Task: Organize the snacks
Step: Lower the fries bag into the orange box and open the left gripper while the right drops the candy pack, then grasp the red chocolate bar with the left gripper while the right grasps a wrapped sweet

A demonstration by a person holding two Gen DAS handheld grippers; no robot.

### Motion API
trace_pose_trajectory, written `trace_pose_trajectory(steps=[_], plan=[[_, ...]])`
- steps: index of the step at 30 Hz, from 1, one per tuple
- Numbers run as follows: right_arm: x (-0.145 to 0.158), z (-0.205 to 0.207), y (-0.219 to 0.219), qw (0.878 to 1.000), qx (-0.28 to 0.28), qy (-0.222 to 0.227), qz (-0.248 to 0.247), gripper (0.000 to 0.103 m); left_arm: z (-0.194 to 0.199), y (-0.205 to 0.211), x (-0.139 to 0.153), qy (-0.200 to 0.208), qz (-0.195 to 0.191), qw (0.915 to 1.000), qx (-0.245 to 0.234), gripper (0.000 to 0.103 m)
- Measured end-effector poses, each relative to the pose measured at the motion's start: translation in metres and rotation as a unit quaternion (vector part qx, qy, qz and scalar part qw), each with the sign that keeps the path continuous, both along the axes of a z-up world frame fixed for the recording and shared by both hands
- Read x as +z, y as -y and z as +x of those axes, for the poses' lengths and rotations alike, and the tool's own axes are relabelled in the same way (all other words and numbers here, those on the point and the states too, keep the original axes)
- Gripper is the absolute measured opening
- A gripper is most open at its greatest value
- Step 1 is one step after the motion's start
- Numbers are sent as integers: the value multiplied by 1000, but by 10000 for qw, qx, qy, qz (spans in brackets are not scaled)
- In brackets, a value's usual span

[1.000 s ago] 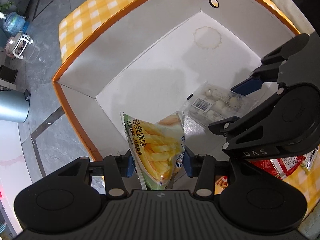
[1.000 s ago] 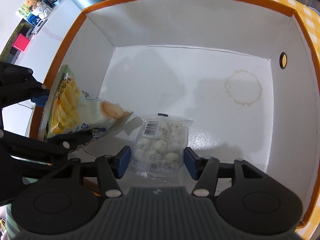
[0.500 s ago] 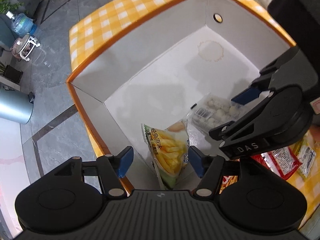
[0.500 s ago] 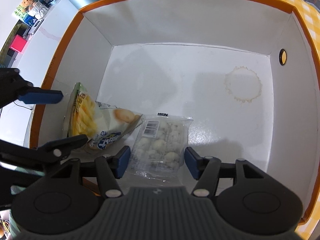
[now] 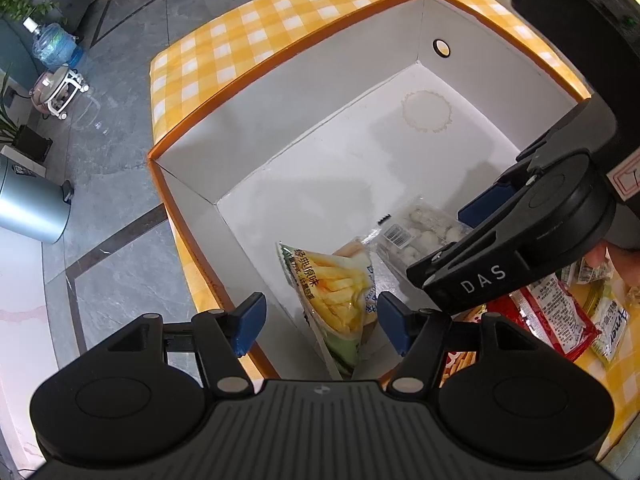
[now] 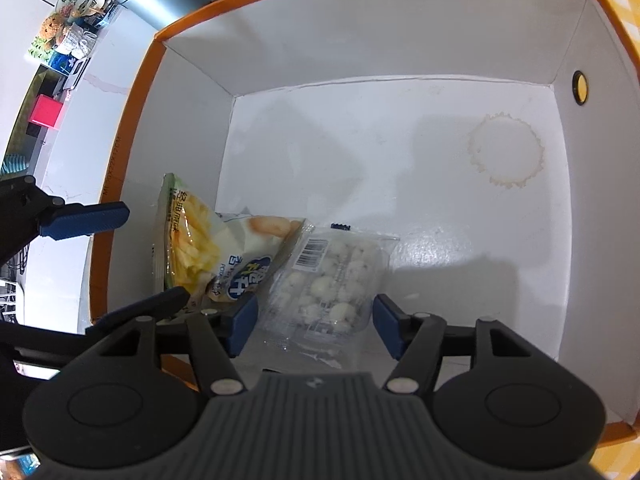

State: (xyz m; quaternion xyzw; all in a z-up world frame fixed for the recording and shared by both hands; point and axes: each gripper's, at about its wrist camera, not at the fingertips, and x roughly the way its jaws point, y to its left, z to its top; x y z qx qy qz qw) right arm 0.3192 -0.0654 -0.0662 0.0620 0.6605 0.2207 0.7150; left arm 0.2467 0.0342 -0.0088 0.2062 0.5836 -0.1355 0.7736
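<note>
In the left wrist view, a grey bin [image 5: 30, 208] stands on the floor at nine o'clock, and the white box [image 5: 280, 120] with its orange rim fills the middle. The left gripper [image 5: 318, 322] hangs at six o'clock with its blue pads well apart; the fries bag [image 5: 332, 292] lies below between them, touched by neither, leaning in the box's near corner. Just beside it, toward three o'clock, lies the clear pack of white balls [image 5: 416, 232]. More snack packets [image 5: 556, 312] lie outside the box at four o'clock on the yellow checked cloth [image 5: 248, 44]. In the right wrist view, the right gripper [image 6: 314, 322] is opening, its pads clear of the clear pack on both sides.
</note>
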Motion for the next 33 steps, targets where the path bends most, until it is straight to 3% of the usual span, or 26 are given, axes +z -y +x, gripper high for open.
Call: trace_pose_trajectory(steps=[8, 18, 25, 33], plan=[[33, -18, 1, 9967, 244, 709, -313, 65, -21, 1, 17, 469, -122, 9988, 52, 76], [77, -59, 26, 9853, 139, 1689, -203, 65, -74, 1, 49, 1337, -519, 9895, 188, 76], [100, -115, 45, 9689, -40, 2446, -385, 66, -119, 2, 60, 1604, -802, 9836, 185, 76], [100, -191, 68, 9578, -570, 2773, -498, 66, -165, 6, 48, 1657, -1086, 9798, 257, 76]])
